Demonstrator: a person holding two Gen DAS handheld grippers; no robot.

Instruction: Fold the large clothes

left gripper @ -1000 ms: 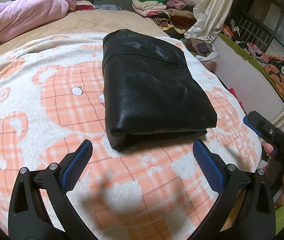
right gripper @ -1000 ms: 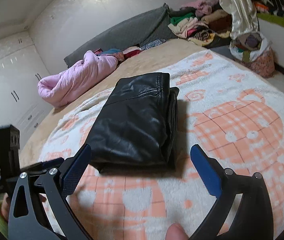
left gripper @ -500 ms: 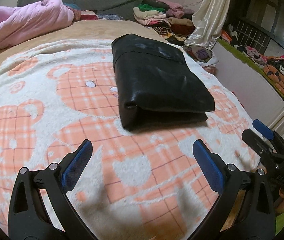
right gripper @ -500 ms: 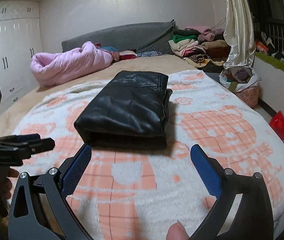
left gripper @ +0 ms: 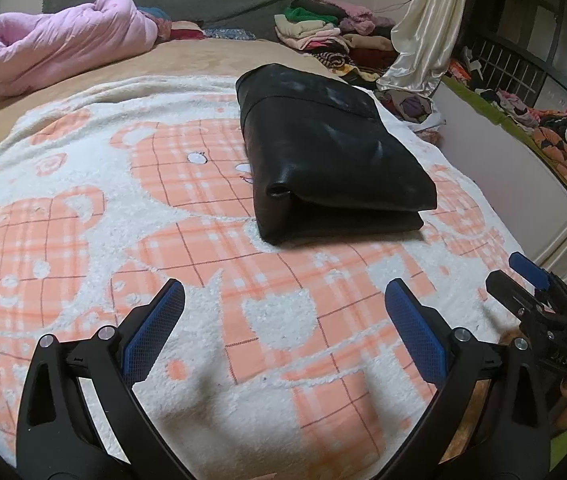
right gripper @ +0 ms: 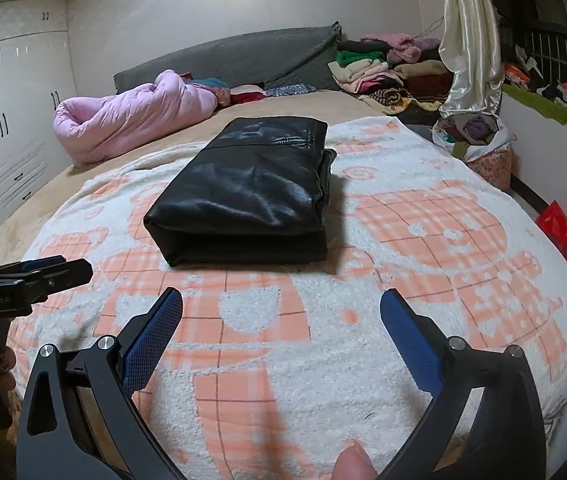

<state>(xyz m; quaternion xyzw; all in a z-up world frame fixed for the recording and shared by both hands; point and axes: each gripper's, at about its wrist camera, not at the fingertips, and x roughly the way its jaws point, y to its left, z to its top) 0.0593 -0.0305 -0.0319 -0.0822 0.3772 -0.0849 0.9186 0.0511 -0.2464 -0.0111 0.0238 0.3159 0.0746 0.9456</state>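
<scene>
A black leather garment [left gripper: 327,152] [right gripper: 247,188] lies folded into a thick rectangular bundle on the orange-and-white bear-print blanket [left gripper: 123,208] [right gripper: 423,240]. My left gripper [left gripper: 283,308] hangs open above the blanket, well short of the bundle's near edge, with nothing between its blue pads. My right gripper [right gripper: 281,316] is open too, likewise set back from the bundle and holding nothing. Each gripper shows in the other's view: the right one [left gripper: 531,288] at the right edge, the left one [right gripper: 31,276] at the left edge.
A rolled pink quilt [left gripper: 63,44] and a grey cushion [left gripper: 187,0] lie at the bed's far end. Piled clothes [right gripper: 379,72], a cream curtain [right gripper: 471,36] and a basket of clothes [right gripper: 479,140] stand at the back right. White wardrobes [right gripper: 15,112] line the left wall.
Both grippers have drawn back from the folded garment, which now lies further off in both views. The garment has not moved, and both grippers stay open.
</scene>
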